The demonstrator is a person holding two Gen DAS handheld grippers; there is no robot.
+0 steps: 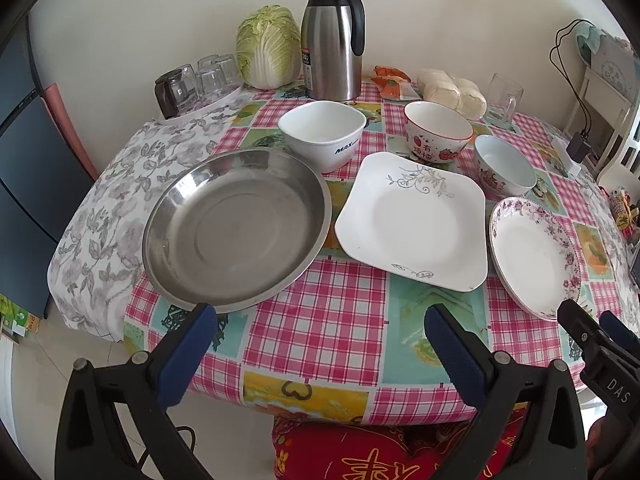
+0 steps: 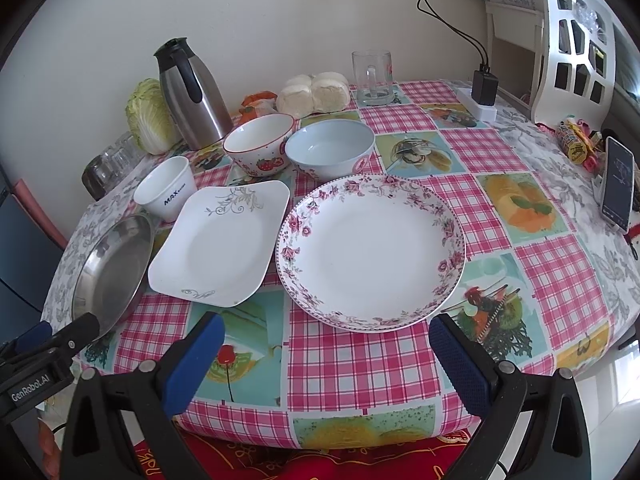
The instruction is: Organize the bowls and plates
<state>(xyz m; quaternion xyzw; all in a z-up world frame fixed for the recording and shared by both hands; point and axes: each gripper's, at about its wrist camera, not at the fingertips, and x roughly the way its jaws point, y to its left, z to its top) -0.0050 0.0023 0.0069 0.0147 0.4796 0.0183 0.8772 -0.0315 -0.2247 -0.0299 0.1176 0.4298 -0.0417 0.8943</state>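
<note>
Side-by-side views over shared table (image 1: 328,344)

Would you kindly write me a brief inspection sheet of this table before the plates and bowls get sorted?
Surface: round table under a checked cloth.
Job's things: steel dish, square plate and floral plate in the front row; MAX bowl, strawberry bowl and blue-lined bowl behind; none stacked.
Clutter: thermos, cabbage, upturned glasses, buns, glass mug, phone.
Grippers: left gripper and right gripper both open, holding nothing.
Cables: charger with black leads up the wall.
Surroundings: white shelf, red cushion.
</note>
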